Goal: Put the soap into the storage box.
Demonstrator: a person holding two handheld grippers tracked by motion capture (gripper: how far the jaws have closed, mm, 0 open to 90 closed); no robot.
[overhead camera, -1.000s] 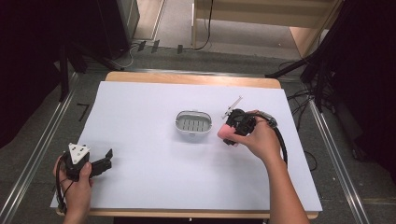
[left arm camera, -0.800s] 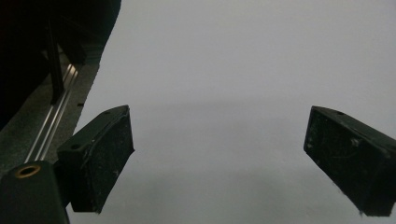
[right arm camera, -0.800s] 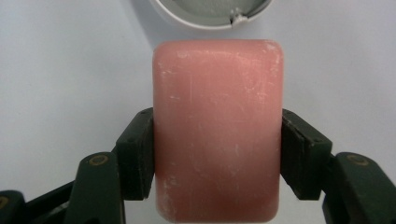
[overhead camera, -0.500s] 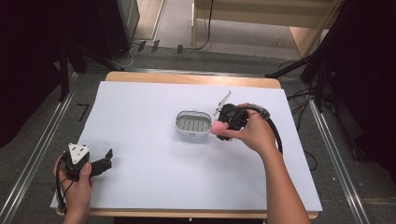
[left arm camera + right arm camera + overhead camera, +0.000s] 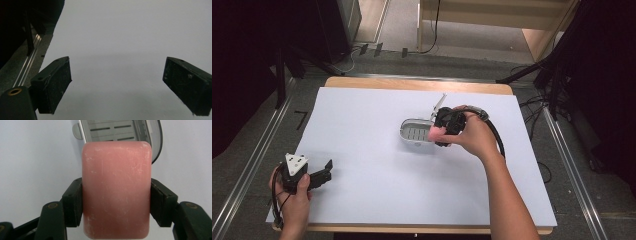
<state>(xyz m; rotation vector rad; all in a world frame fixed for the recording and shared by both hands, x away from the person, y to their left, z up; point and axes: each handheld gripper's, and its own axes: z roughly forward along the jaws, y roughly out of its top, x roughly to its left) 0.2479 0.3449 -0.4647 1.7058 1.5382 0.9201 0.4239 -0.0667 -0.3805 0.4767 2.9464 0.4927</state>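
Soap bar (image 5: 116,187), pink and single, was clamped by its two long sides between the jaws of the right gripper (image 5: 443,131), which held it above the near-right rim of the one grey soap dish (image 5: 414,132). Compared with the frame a second earlier, the right gripper had travelled leftward from beside the dish to over its edge, while the left gripper (image 5: 324,172) had stayed at the near-left corner of the table (image 5: 362,82). In the left gripper view its jaws stood wide apart with nothing between them, over the white sheet (image 5: 377,185). Count: two grippers, one bar, one dish. The dish lay right of the sheet's centre, well away from every edge; bare sheet extended broadly left, front and behind it.
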